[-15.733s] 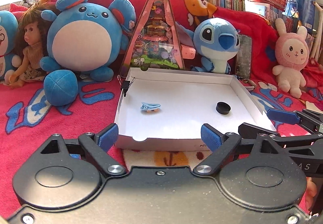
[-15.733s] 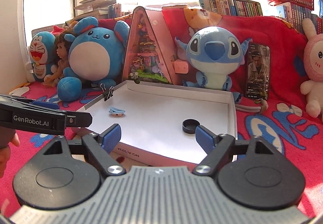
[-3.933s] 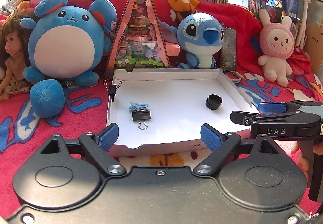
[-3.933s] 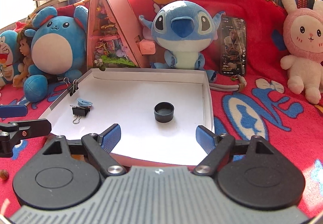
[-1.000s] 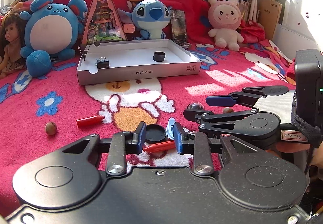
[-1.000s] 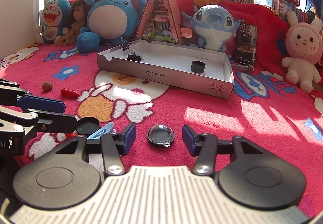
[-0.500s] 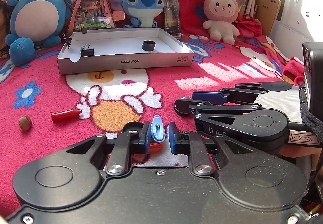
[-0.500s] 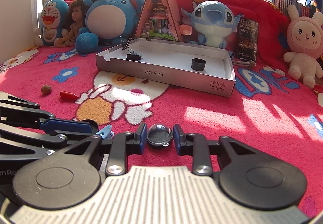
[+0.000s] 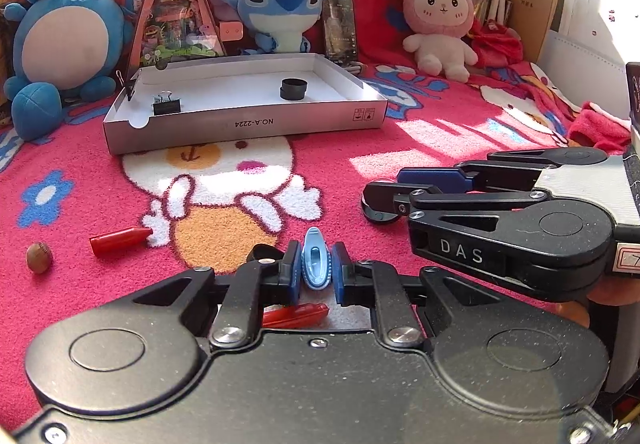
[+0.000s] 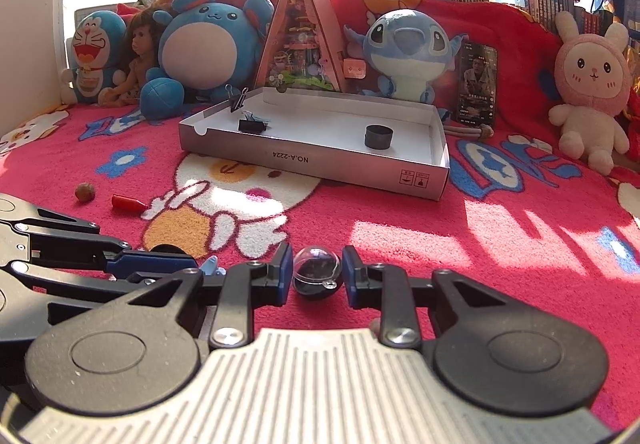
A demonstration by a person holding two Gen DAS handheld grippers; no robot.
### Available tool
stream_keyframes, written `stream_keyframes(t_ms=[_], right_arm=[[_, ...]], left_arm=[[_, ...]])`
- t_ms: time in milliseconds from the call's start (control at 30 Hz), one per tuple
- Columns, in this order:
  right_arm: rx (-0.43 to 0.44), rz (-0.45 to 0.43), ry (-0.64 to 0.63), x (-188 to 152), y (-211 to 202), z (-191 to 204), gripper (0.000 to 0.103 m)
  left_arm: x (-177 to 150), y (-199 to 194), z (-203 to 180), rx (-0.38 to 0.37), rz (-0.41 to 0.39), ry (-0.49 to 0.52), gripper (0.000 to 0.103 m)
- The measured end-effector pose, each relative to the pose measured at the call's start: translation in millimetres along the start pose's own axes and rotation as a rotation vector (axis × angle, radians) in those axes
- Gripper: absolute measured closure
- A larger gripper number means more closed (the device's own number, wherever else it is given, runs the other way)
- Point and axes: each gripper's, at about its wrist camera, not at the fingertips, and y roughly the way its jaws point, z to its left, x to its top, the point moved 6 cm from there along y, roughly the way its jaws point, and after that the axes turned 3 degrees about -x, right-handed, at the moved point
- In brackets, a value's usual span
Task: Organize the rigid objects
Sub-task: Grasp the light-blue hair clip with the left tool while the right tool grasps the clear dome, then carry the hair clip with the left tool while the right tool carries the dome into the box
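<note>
My left view shows my left gripper clamping the blue clip, hidden lower-left in the right view, where my right gripper pinches the clear ball.

White box front wall has "NO.A-2224" printed upside down, same print readable in right wrist view, plus two small handling pictograms near its right corner, too small to read. Right gripper arm in left wrist view carries white letters "DAS"; a tag at its far right edge shows a partial "7", rest cut off. Brown board at back right has a small word, looks like "xomta", unsure; book spines and phone screen text too small.
</note>
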Motion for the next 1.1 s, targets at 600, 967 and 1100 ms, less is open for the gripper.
stream_keyframes(t_ms=[600,967,1100], right_arm=[[-0.023,-0.013,0.069,15.3,4.5,-17.3,0.080],[-0.005,0.020,0.080,7.1,9.3,-19.4,0.055],[-0.031,0.041,0.072,1.2,12.0,-18.3,0.054]], left_arm=[[39.0,2.2,22.6,0.018,-0.047,-0.061,0.088],[50.3,0.1,45.6,0.054,-0.067,-0.119,0.088],[45.5,0.6,46.5,0.058,-0.058,-0.124,0.088]])
